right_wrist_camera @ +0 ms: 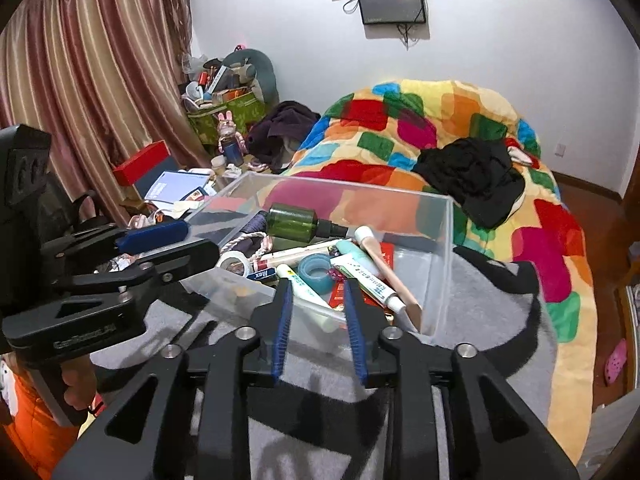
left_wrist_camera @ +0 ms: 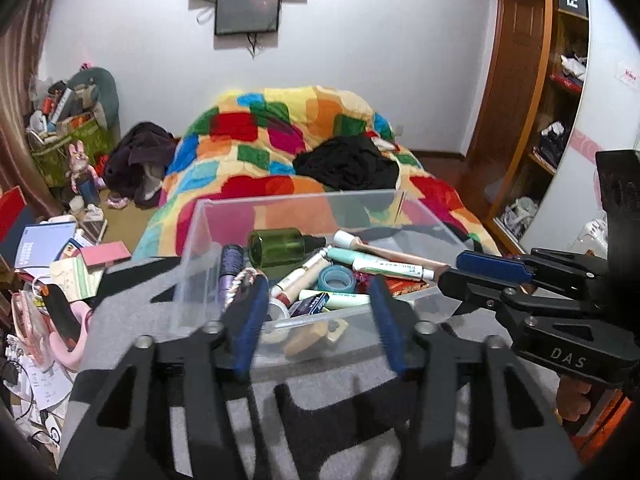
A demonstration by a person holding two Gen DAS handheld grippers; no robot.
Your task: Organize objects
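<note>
A clear plastic box point(left_wrist_camera: 208, 216) point(right_wrist_camera: 446, 240) stands on a grey and black mat. It holds a green bottle point(left_wrist_camera: 276, 246) point(right_wrist_camera: 290, 222), a blue tape roll point(left_wrist_camera: 336, 278) point(right_wrist_camera: 314, 270), white tubes point(left_wrist_camera: 390, 266) point(right_wrist_camera: 360, 276), a purple item with a rope point(left_wrist_camera: 231, 270) and other small things. My left gripper point(left_wrist_camera: 320, 292) is open and empty at the box's near wall. My right gripper point(right_wrist_camera: 318, 292) is open and empty at the box's near edge, over the tubes. Each gripper also shows in the other's view: the right point(left_wrist_camera: 488, 268), the left point(right_wrist_camera: 160, 240).
A bed with a colourful patchwork quilt point(left_wrist_camera: 280, 136) point(right_wrist_camera: 440, 120) and black clothes point(left_wrist_camera: 348, 164) lies behind the box. Cluttered books, boxes and bags point(left_wrist_camera: 60, 248) point(right_wrist_camera: 180, 184) fill the left side. A wooden shelf unit point(left_wrist_camera: 560, 100) stands at the right.
</note>
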